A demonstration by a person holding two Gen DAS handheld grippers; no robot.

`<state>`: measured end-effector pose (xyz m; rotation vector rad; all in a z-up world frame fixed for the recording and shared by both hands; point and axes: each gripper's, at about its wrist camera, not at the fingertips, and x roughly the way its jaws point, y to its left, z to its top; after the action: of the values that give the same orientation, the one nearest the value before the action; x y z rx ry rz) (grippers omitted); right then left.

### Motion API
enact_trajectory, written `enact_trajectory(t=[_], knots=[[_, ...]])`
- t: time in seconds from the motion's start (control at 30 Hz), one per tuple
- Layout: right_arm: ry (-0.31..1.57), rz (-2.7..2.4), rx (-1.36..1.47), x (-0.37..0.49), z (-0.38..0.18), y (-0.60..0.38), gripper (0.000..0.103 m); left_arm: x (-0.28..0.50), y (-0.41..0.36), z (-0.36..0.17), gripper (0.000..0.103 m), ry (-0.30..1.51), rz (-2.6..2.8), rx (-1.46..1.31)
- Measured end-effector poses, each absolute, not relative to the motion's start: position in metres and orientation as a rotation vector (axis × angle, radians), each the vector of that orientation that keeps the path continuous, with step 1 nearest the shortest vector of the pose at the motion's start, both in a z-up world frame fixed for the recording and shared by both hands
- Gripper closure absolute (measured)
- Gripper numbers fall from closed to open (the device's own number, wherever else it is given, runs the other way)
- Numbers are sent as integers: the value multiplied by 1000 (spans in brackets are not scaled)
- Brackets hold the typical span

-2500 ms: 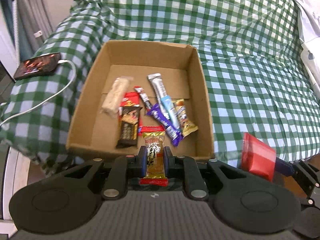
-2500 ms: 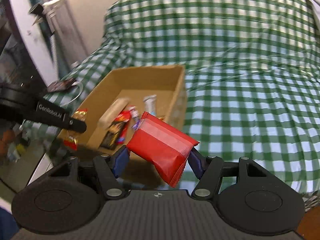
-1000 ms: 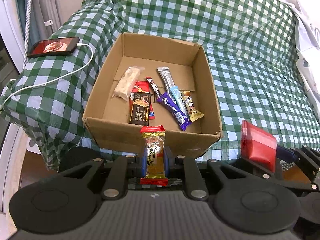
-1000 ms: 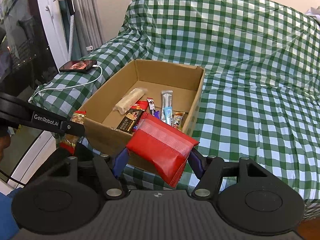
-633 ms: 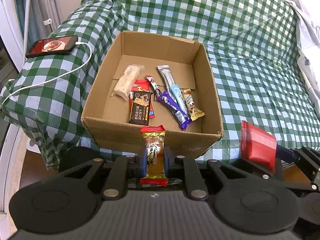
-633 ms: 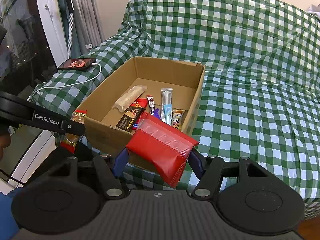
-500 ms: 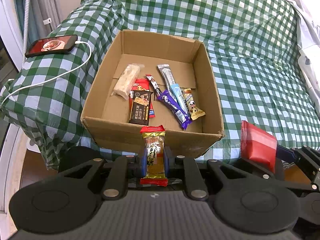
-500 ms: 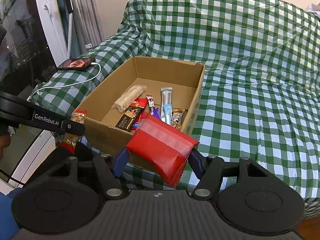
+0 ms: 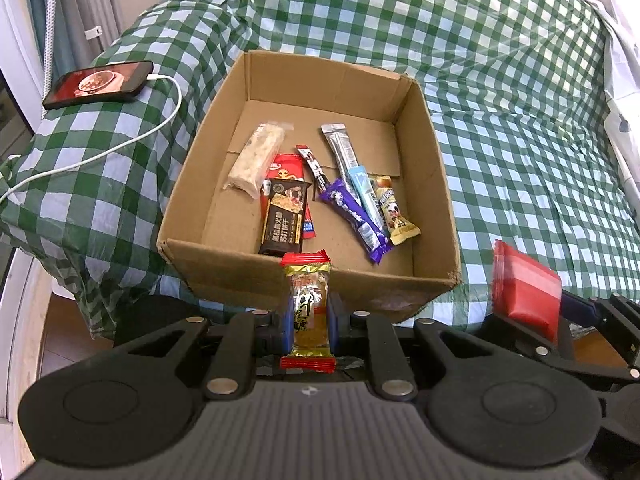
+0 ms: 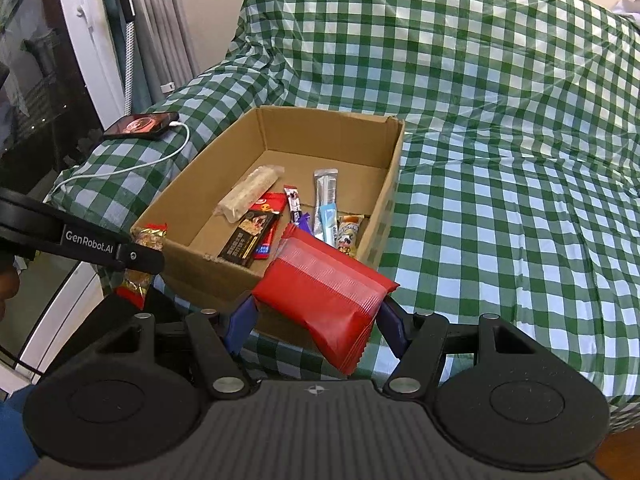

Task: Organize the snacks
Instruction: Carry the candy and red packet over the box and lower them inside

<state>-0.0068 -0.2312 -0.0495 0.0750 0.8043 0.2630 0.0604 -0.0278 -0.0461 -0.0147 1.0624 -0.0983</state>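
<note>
- Both claws have drawn back since earlier, so the cardboard box (image 9: 256, 276) now shows whole, its near rim just ahead of them.
- Left claw (image 9: 307, 322) is clamped on a gold snack bar (image 9: 309, 304), upright, before the near wall.
- Right claw (image 10: 316, 320) is clamped on a red packet (image 10: 324, 292), tilted, by the box's near right corner.
- Several snacks lie flat inside: a pale bar (image 9: 258, 160), a black cracker pack (image 9: 285, 220), a purple bar (image 9: 356, 216).
- Bare cardboard stays open along the box's left side and back.
- A phone (image 9: 100, 84) rests on the checked cover (image 10: 500, 160), left of the box.
</note>
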Motion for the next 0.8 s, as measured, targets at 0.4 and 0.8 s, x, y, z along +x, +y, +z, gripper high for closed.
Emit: enact_trajectory(t=[0.4, 0.8], knots=[[814, 276, 98, 35, -50, -227, 36, 111, -26, -44, 85, 1059, -72, -15], [822, 311, 95, 105, -60, -215, 35, 184, -18, -53, 85, 1066, -31, -3]])
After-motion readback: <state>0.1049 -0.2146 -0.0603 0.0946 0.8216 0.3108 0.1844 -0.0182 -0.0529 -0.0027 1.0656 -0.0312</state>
